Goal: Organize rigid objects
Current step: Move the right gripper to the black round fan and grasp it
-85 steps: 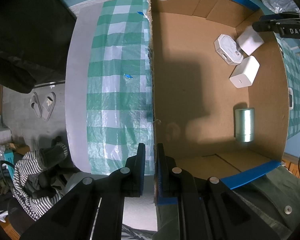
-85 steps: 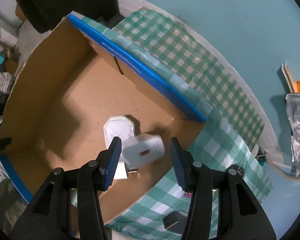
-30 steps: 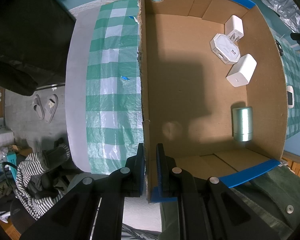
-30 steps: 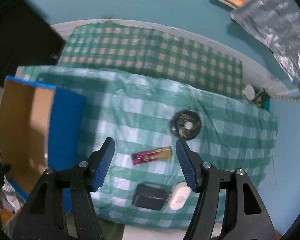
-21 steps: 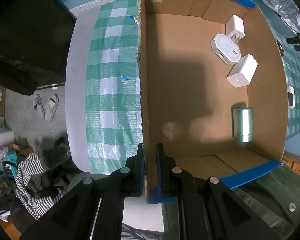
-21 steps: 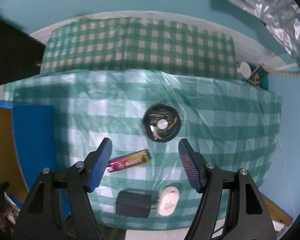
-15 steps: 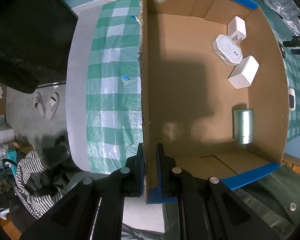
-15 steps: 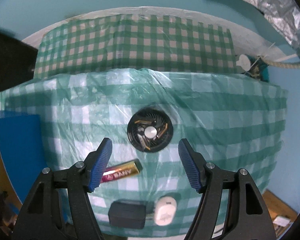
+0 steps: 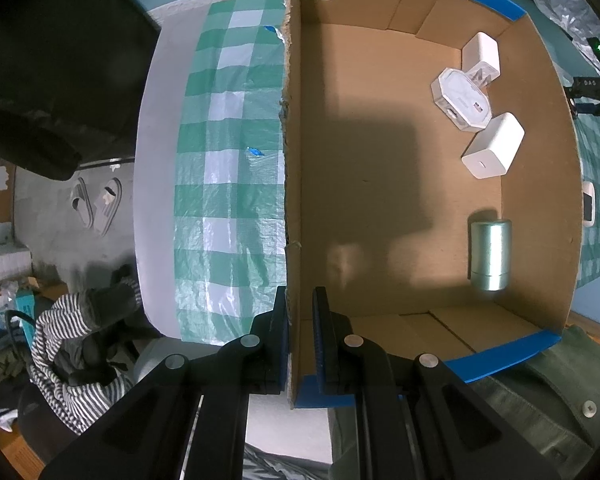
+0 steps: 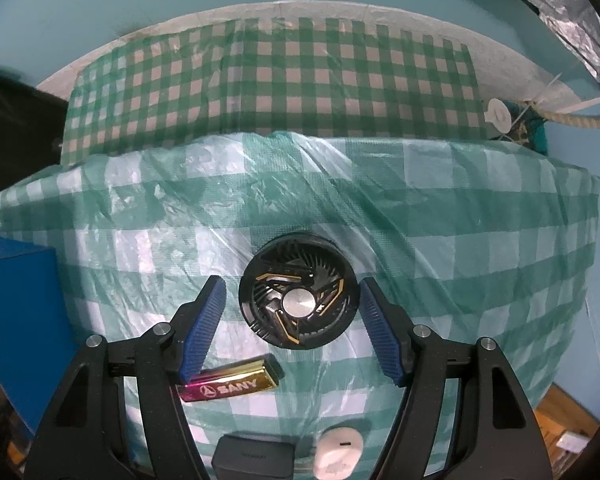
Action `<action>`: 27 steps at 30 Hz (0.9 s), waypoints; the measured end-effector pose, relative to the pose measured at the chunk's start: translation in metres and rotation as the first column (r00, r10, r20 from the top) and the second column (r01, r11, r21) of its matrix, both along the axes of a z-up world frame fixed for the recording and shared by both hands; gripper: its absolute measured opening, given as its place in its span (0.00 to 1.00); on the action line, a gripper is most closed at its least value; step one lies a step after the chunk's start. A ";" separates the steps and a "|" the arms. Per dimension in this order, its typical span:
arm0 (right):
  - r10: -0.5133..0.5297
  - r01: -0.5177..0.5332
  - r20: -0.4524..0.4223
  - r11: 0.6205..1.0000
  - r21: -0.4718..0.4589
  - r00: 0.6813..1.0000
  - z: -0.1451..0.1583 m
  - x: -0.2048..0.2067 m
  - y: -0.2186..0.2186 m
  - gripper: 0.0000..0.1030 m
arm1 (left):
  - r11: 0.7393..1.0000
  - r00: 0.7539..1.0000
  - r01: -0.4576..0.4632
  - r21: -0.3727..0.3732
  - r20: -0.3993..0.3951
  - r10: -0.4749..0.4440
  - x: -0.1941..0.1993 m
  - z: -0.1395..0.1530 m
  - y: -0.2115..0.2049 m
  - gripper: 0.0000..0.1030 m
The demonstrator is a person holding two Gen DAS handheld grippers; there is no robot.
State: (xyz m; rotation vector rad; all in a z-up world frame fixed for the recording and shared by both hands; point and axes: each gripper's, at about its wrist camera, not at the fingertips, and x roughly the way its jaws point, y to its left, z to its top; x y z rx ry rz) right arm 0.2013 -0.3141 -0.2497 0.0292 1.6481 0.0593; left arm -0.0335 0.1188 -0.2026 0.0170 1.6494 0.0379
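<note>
The cardboard box wall is clamped by the left gripper at six o'clock; the round black fan, on the checked tablecloth, is framed untouched between the right gripper's spread pads.

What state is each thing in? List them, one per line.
Left hand-held gripper: shut on the cardboard box wall.
Right hand-held gripper: open, straddling the round black fan, pads clear of it.
Cardboard box: open-topped, on the checked cloth.
Round black fan: lying flat on the cloth.
Silver cylinder: on its side in the box.
Two white cubes: in the box.
Gold-pink bar: flat on the cloth.
</note>
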 end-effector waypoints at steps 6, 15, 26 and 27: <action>0.006 -0.006 -0.013 1.000 -0.029 1.000 -0.009 -0.002 0.001 0.60 | 1.000 1.000 -0.001 0.000 -0.002 0.001 0.000 0.000 -0.001 0.10; 0.027 -0.027 -0.016 0.999 -0.026 1.000 -0.008 -0.008 0.004 0.59 | 1.000 1.000 0.000 -0.005 -0.003 0.000 0.001 0.000 0.000 0.10; 0.095 -0.095 0.018 0.995 0.002 0.995 0.024 -0.029 0.029 0.59 | 1.000 1.000 0.014 -0.011 0.000 -0.014 0.000 0.002 -0.001 0.10; 0.101 -0.101 0.020 0.995 0.005 0.995 0.028 -0.032 0.032 0.59 | 1.000 1.000 0.015 -0.011 0.001 -0.015 0.000 0.002 -0.002 0.10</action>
